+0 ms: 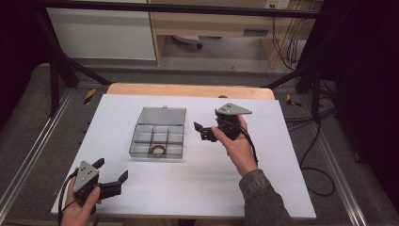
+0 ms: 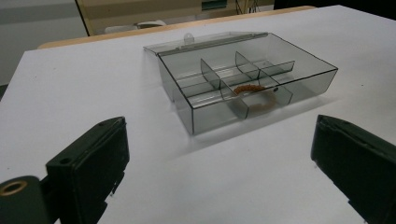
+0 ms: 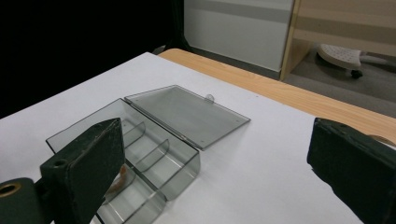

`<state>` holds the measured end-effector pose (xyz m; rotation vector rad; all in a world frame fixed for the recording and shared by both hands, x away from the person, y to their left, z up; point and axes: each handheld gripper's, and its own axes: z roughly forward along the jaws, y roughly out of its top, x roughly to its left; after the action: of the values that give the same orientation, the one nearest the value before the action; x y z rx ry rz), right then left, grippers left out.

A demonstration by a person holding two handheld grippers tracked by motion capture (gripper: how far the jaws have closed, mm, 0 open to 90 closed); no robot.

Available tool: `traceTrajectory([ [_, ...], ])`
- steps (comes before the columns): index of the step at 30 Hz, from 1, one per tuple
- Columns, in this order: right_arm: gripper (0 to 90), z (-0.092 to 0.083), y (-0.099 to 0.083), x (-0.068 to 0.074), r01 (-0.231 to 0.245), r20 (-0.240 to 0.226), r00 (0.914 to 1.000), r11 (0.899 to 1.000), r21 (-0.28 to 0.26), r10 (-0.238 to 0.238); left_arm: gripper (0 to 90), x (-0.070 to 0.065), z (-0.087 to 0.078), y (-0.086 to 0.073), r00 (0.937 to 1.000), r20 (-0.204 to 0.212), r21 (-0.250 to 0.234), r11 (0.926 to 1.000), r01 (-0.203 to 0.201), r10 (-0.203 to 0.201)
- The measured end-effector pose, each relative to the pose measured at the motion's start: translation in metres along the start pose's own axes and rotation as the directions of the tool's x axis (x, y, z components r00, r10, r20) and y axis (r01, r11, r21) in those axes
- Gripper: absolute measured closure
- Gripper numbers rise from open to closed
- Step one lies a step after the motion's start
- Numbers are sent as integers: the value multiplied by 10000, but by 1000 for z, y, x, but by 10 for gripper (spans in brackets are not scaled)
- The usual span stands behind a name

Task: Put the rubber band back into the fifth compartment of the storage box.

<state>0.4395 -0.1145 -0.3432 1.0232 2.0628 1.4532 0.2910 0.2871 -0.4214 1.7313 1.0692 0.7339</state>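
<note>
Grippers left (image 1: 112, 172) and right (image 1: 201, 130) both agape, empty, flanking lidded-open box (image 1: 157, 136) with bracelet (image 1: 157, 150).

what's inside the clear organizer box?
One brown ring-shaped band lies in the near middle compartment of the open box. The other compartments look empty. In the right gripper view, a jaw covers part of the box.

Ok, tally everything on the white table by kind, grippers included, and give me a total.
Clear divided box with its lid open: 1
Brown ring in the box's near middle compartment: 1
Grippers, left and right, both open: 2
Total: 4
</note>
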Motion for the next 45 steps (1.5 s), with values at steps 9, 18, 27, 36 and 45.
traceTrajectory([
  [9, 41, -22, -8, -22, -309, 339, 9989, 9995, -111, 313, 44, 0, -1, 0, 10000, -32, -35, 10000, 63, -63],
  [18, 37, -46, -16, -39, -386, 712, 9967, 9991, -161, 396, 44, 0, -2, 0, 10000, -12, -53, 10000, 47, -47],
  [27, 44, -74, -36, -54, -663, 1030, 9923, 9975, -247, 685, 44, 4, -6, 1, 9996, -100, -261, 9993, 278, -280],
  [36, 50, -107, -69, -62, -880, 1212, 9882, 9949, -493, 934, 44, 4, -7, 2, 9996, -102, -303, 9992, 245, -248],
  [45, 34, -128, -101, -65, -884, 1723, 9807, 9955, -334, 929, 44, 5, -8, 2, 9994, -120, -387, 9987, 325, -330],
])
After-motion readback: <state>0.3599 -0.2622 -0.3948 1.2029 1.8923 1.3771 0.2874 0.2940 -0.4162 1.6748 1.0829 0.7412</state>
